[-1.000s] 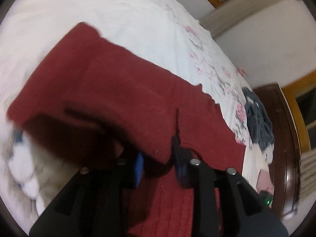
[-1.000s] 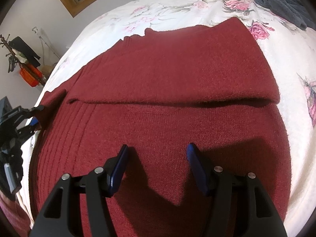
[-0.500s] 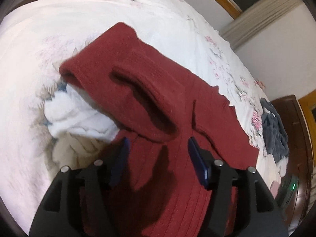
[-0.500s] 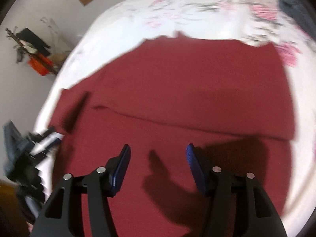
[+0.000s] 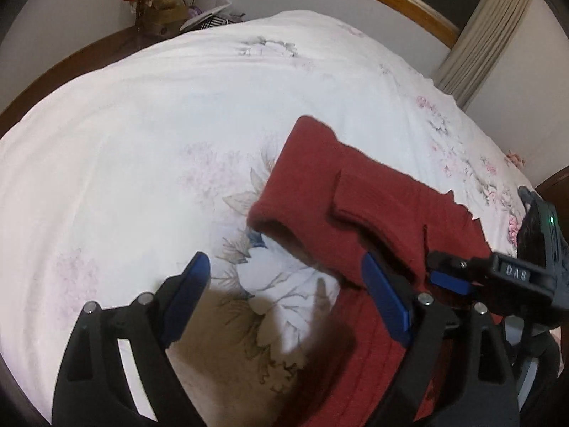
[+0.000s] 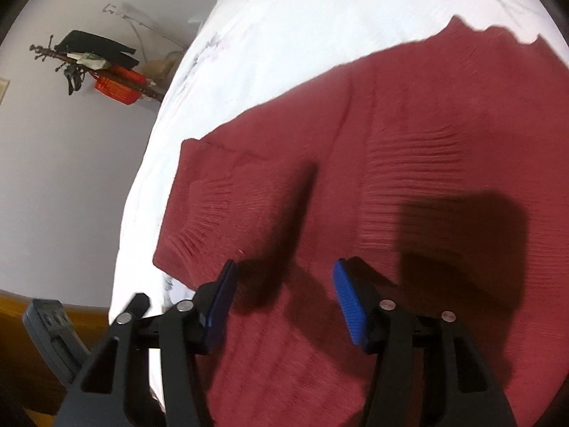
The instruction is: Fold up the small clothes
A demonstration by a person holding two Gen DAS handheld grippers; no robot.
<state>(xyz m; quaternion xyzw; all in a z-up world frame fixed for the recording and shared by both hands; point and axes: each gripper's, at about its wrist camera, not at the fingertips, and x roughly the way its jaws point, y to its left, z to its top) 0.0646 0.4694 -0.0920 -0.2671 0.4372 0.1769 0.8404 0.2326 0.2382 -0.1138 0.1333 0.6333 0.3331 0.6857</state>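
Lower right of the left view, red sweater lies on the bed, sleeve folded in. We've got left gripper and right gripper both spread, empty. Next imo: grab hem, fold up.

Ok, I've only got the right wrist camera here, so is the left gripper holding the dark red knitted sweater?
Observer: No. The left gripper is open, with nothing between its fingers.
Operator: Where is it?
Observer: At the side edge of the dark red knitted sweater. One blue-padded finger is over the knit, and the other is over the white floral bedspread.
Operator: Is that edge lying flat?
Observer: It doesn't look flat. The rolled edge arches up, with a dark gap under it.
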